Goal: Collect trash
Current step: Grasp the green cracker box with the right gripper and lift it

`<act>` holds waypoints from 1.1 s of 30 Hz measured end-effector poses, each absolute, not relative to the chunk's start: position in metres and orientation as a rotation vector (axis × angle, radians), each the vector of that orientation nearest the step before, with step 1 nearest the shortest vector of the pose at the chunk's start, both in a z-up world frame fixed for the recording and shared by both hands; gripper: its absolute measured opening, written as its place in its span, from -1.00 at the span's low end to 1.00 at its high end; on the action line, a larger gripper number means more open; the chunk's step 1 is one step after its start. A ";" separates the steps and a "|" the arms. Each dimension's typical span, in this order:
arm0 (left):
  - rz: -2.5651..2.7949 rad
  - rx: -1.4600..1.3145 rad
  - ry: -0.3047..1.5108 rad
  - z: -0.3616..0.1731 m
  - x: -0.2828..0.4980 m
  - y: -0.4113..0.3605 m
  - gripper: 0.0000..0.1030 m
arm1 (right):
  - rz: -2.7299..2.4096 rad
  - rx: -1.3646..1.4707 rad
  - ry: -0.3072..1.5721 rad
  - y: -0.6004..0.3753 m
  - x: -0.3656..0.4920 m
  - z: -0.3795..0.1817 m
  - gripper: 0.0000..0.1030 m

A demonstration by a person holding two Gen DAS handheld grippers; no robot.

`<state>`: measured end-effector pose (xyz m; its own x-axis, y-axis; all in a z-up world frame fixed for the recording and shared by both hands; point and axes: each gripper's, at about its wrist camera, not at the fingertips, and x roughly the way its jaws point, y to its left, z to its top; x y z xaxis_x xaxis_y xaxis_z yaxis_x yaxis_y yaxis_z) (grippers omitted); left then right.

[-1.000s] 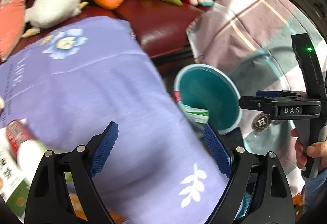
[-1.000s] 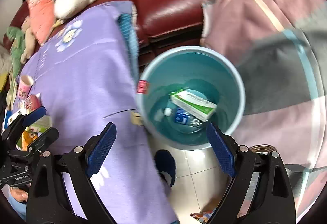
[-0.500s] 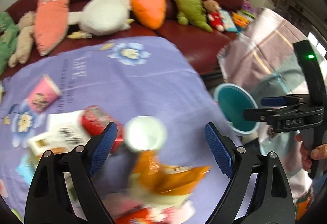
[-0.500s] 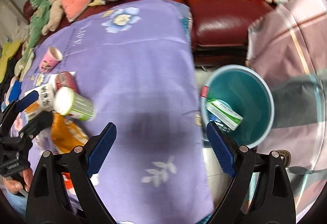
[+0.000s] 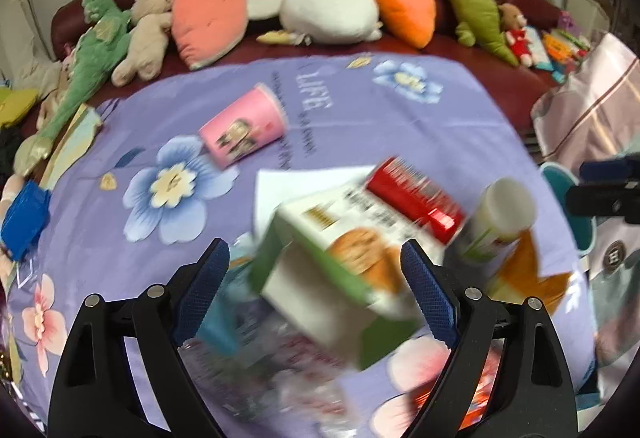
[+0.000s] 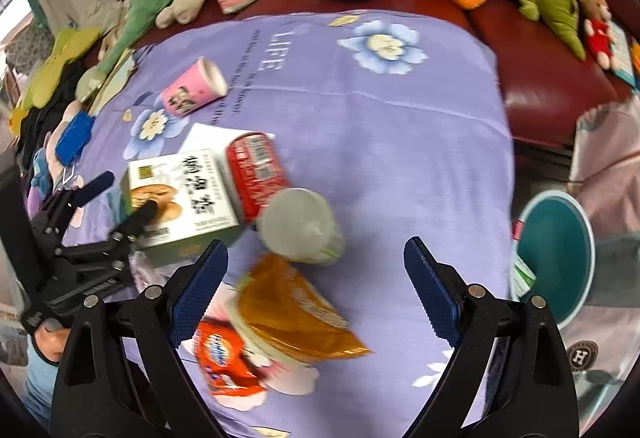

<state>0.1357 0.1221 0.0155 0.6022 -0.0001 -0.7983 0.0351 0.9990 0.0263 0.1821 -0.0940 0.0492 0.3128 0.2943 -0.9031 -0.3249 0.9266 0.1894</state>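
Both grippers have swung off the bin [image 6: 554, 258] & back over the purple cloth [image 6: 380, 126]; trash pile now fills both views. L gripper [image 5: 314, 290] jaws wide, empty, over 1 green/white cookie box [image 5: 340, 258]. R gripper [image 6: 316, 282] jaws wide, empty, over 1 orange wrapper [image 6: 296, 314]. Also in pile: 1 red can [image 6: 256, 174] touching the box, 1 white-lidded cup [image 6: 300, 226], 1 red-orange packet [image 6: 224, 362] near cloth's front edge. 1 pink cup [image 6: 194, 86] lies apart, toward back-left corner. Teal bin on floor off cloth's right edge; 1 carton visible at its rim. 1 sofa [image 6: 540, 70] w/ plush toys behind.
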 end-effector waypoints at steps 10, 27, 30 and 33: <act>-0.001 -0.017 0.914 -0.005 0.111 0.159 0.87 | 0.468 -0.044 1.223 -0.044 0.183 0.039 0.66; 0.068 -0.110 0.909 -0.023 0.092 0.206 0.88 | 0.675 0.121 1.372 0.028 0.203 -0.007 0.66; 0.079 -0.109 0.917 -0.028 0.093 0.210 0.88 | 0.695 0.152 1.399 0.033 0.210 -0.018 0.66; 0.070 -0.148 0.924 -0.031 0.094 0.216 0.88 | 0.731 0.190 1.440 0.040 0.217 -0.032 0.66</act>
<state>0.0937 0.2156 -0.0307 0.6013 -0.0032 -0.7991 -0.1239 0.9875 -0.0972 0.2171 0.0400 -0.0322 -0.0408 0.5584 -0.8285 -0.3396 0.7721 0.5372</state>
